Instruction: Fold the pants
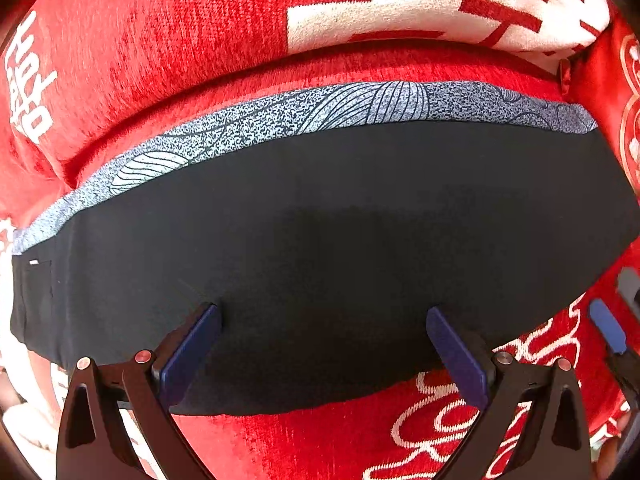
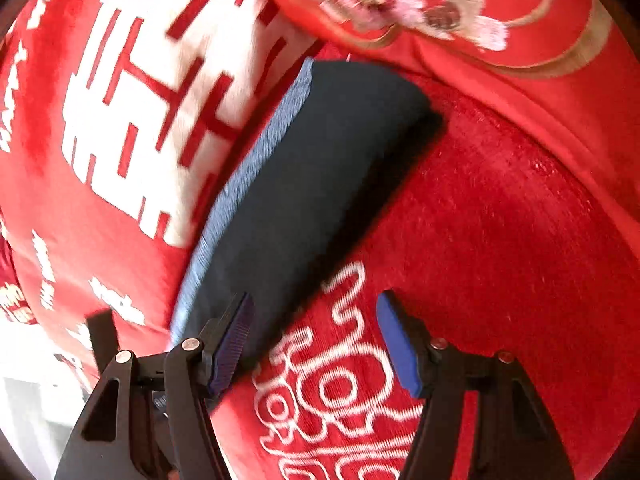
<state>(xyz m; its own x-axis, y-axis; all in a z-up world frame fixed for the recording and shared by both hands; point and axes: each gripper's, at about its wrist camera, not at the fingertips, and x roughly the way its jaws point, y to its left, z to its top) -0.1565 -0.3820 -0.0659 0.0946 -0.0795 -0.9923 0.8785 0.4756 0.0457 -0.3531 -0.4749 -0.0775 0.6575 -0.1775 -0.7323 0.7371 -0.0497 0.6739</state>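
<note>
The pants [image 1: 340,220] are dark navy with a blue-and-white patterned band [image 1: 360,106] along the far edge. They lie folded flat on a red cover. My left gripper [image 1: 324,316] is open and empty, its blue pads over the near edge of the pants. In the right wrist view the pants [image 2: 312,168] run as a long dark strip from lower left to upper middle. My right gripper [image 2: 314,316] is open and empty, its left finger [image 2: 232,344] over the pants' end, its right finger [image 2: 400,344] over the red cover.
The red cover [image 1: 300,440] has white swirl patterns [image 2: 340,400]. A red-and-white cushion [image 1: 420,4] lies just behind the pants; it shows at left in the right wrist view [image 2: 132,100]. A red embroidered pillow [image 2: 460,20] lies at the far right. The other gripper's blue pad [image 1: 608,328] shows at right.
</note>
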